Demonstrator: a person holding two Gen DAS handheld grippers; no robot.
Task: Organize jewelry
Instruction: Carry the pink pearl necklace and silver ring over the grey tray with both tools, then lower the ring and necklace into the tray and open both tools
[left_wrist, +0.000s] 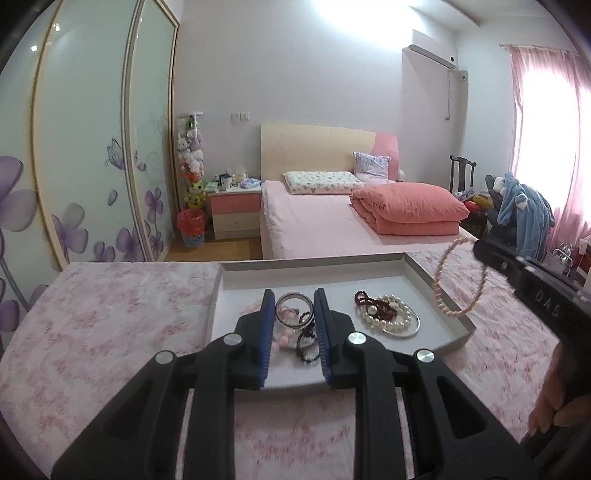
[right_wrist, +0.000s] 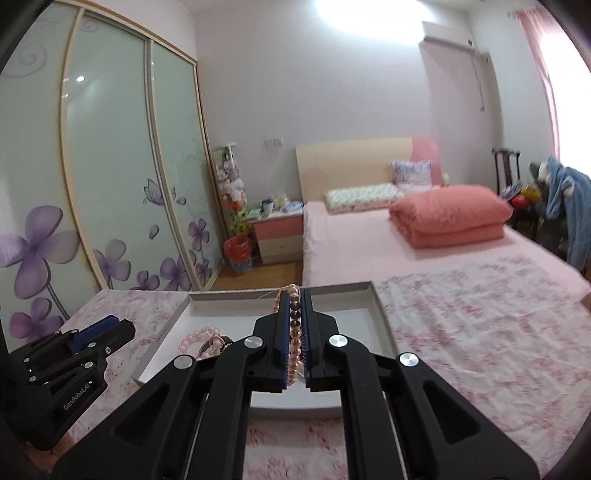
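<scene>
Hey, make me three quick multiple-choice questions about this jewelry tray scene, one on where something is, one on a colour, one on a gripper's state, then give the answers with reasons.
1. Where does the white pearl strand lie?
A. in the tray
B. on the nightstand
C. on the pillow

2. What colour is the folded quilt on the bed?
A. green
B. coral pink
C. white

3. What is the right gripper doing?
A. standing wide open and empty
B. gripping a silver bangle
C. clamped on a pink bead bracelet

Answers: 1 A, the pearls rest on the tray floor beside dark red beads. 2 B, the quilt is coral pink. 3 C, pink beads run between its closed fingers and the loop hangs off it in the left wrist view.
</scene>
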